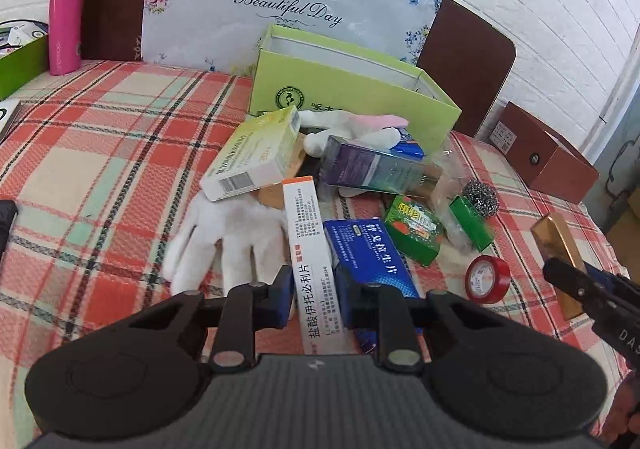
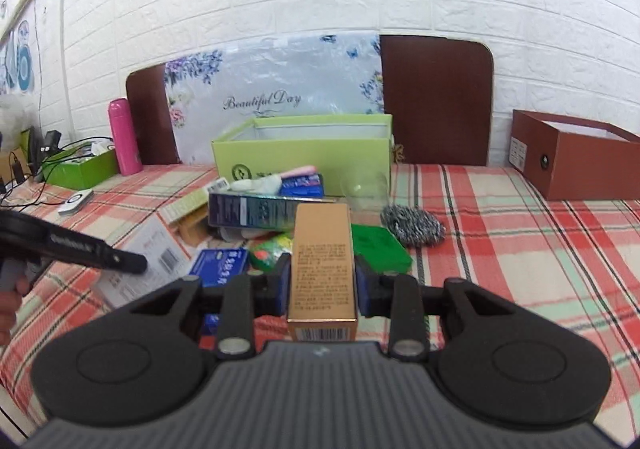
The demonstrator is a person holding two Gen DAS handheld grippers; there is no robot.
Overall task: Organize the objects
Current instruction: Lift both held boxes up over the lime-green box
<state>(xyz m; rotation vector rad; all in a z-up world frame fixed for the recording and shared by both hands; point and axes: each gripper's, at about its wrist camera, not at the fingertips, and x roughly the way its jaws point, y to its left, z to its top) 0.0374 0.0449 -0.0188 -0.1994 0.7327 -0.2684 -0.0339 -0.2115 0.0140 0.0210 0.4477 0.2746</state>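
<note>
Both grippers have a carton out of the heap in front of the green box (image 2: 304, 153). The left gripper (image 1: 314, 295) is closed on a long white-and-orange medicine box (image 1: 310, 249); the right gripper (image 2: 322, 285) clamps a glossy gold carton (image 2: 322, 249) — stiff, flat-sided cardboard. The pick looks done; next, probably, each gets carried over the green box's open rim and dropped — clear of the soft white glove (image 1: 224, 237) and steel scourer (image 2: 412, 225).
</note>
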